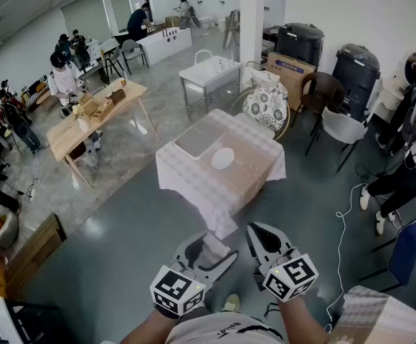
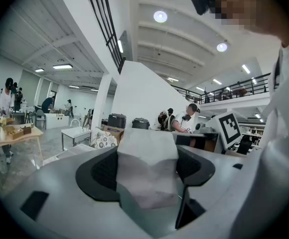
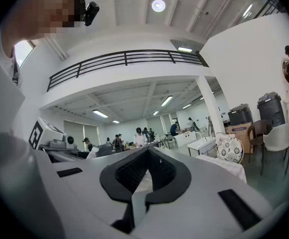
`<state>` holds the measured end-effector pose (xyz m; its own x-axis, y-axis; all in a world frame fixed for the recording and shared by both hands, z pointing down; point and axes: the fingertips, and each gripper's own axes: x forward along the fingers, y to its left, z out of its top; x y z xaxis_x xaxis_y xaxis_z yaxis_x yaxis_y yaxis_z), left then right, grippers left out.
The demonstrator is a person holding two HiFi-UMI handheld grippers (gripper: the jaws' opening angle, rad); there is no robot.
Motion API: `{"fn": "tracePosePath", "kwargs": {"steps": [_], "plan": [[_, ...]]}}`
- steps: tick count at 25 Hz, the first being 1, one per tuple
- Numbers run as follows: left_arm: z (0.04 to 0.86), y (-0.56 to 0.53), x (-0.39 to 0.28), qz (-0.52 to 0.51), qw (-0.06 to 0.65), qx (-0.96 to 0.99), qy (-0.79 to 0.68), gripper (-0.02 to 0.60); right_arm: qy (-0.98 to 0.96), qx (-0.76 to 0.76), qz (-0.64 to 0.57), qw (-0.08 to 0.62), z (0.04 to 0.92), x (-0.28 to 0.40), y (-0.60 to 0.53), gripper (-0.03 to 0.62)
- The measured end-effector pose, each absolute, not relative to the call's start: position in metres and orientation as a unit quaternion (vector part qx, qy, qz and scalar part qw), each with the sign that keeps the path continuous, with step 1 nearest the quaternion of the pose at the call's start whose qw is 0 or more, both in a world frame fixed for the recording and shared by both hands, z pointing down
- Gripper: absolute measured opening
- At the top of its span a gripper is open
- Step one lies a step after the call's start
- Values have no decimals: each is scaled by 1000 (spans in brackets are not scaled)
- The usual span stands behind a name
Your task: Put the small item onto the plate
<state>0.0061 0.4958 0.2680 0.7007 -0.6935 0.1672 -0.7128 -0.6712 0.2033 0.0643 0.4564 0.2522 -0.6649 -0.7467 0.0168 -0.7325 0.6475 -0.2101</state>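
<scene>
My left gripper (image 1: 209,253) is shut on a small pale grey-white blocky item (image 1: 213,243), held low in front of the person's body. In the left gripper view the small item (image 2: 147,169) fills the gap between the two dark pads, which stand wide apart on its sides. Just to its right, my right gripper (image 1: 263,233) is shut, and its pads meet with nothing between them (image 3: 147,152). A white oval plate (image 1: 222,158) lies on the cloth-covered table (image 1: 208,185) some way ahead, well beyond both grippers.
A grey flat tray (image 1: 199,140) lies on the table left of the plate. Beyond stand a white sink stand (image 1: 209,72), a patterned chair (image 1: 267,107) and dark bins (image 1: 357,67). A seated person (image 1: 409,156) is at right, a wooden table with people (image 1: 93,113) at left.
</scene>
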Motion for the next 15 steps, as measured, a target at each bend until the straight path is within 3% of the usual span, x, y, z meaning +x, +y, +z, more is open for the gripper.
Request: {"fn": "tracePosePath", "kwargs": {"steps": [15], "plan": [[268, 504, 4, 35, 132, 912, -388, 334, 913, -386, -121, 45, 251, 54, 468, 15]]}}
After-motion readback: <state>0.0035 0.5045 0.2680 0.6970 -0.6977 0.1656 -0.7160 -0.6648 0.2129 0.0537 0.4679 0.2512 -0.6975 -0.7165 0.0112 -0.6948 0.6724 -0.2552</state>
